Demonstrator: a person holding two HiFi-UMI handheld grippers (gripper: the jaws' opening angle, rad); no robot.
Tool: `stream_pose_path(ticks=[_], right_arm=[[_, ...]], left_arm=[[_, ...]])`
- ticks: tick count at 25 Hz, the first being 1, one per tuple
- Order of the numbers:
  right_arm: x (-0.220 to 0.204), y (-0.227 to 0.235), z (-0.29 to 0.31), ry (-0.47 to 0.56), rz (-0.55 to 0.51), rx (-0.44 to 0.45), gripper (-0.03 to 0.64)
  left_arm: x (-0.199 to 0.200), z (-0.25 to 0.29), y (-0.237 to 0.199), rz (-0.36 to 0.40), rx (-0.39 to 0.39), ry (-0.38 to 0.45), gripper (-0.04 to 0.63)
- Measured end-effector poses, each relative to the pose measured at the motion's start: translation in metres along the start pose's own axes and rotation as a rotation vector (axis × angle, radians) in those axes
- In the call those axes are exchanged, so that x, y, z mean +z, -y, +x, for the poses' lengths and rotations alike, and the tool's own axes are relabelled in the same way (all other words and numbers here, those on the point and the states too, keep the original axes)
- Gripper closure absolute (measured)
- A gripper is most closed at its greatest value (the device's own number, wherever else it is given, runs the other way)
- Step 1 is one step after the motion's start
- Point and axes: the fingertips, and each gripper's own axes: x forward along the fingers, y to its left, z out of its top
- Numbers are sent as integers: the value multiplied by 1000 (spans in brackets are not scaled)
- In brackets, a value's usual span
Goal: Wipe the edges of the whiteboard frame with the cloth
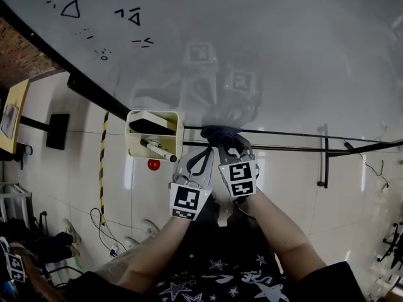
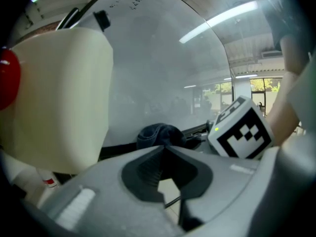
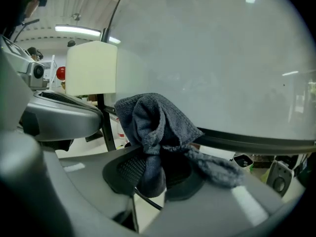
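A dark grey cloth [image 3: 158, 125] is bunched between the jaws of my right gripper [image 3: 154, 169], which is shut on it. In the head view the cloth [image 1: 221, 134] rests against the whiteboard's black bottom frame [image 1: 283, 133], with the right gripper [image 1: 228, 148] just below it. My left gripper [image 1: 200, 159] sits close beside it on the left, jaws shut with nothing between them [image 2: 165, 152]. In the left gripper view the cloth [image 2: 158, 135] lies just ahead on the frame. The whiteboard surface [image 1: 252, 36] fills the upper part of the view.
A cream tray box [image 1: 153, 134] with a marker in it hangs on the frame left of the grippers, with a red round object [image 1: 153, 164] beneath. Black marker drawings [image 1: 132, 17] are at the board's upper left. Stand bars [image 1: 324, 156] run below the frame on the right.
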Motion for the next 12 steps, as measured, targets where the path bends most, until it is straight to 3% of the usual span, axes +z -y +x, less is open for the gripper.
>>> stream_pose_path(ticks=[6,12], right_arm=[[1,0,-12,0,-8,16,528],[23,15,-54,68,-3,29,529]], left_arm=[[0,-1,2,7,-2,-5,592],[10,3,12,7,-7,15,592]])
